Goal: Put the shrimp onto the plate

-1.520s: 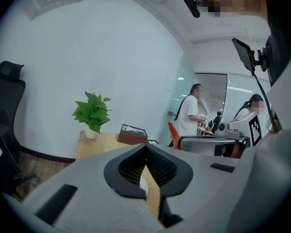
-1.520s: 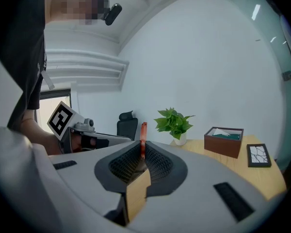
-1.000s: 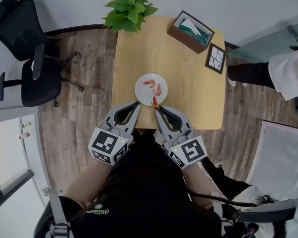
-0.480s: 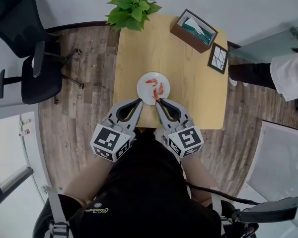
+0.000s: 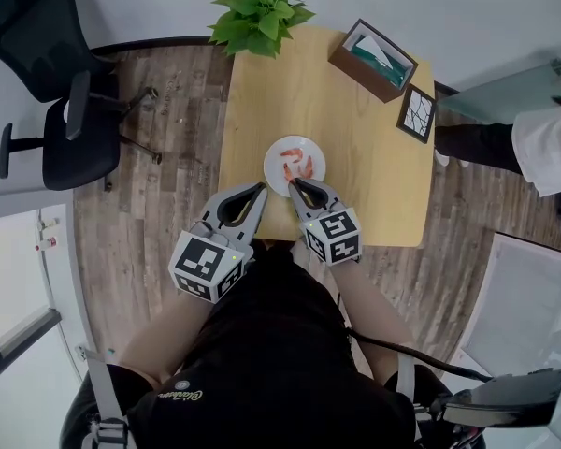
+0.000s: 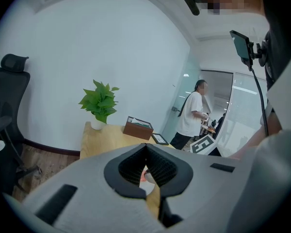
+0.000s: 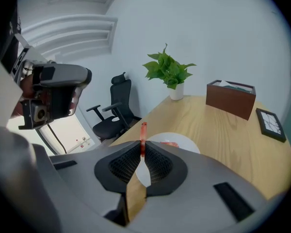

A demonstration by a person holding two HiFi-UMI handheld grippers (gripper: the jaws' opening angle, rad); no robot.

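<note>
Our right tongs (image 5: 293, 183) are clamped on a shrimp (image 7: 143, 129). In the right gripper view its thin red body is pinched between the two ribbed pads and sticks up past their tips. In the head view those tips sit at the 6 o'clock rim of the white plate (image 5: 276, 171). The plate lies near the middle of the wooden table (image 5: 355, 185), a little toward our edge. We cannot tell whether the held shrimp touches the plate.

Other shrimp (image 5: 288, 155) already lie on the plate. We see two reddish pieces close together, one just to 11 o'clock of its centre and one toward 3 o'clock.

Our left tongs (image 5: 262, 187) are closed with nothing in them. In the left gripper view the tips meet, and only a sliver of plate and table shows through the slit lower down between the pads. They sit at about 7 o'clock of the plate, near its rim and just beside the right tongs.

From the plate, a potted plant (image 5: 266, 12) stands at 11 o'clock on the table's far edge. A brown box (image 5: 374, 59) with white and teal contents is at 1 o'clock, and a small framed picture (image 5: 417, 113) lies at 2 o'clock, close to the box.

Off the table, a black office chair (image 5: 56, 92) stands on the wooden floor (image 5: 168, 138) at 10 o'clock. A person in a white top (image 5: 547, 148) is at 3 o'clock, well apart from the plate.
</note>
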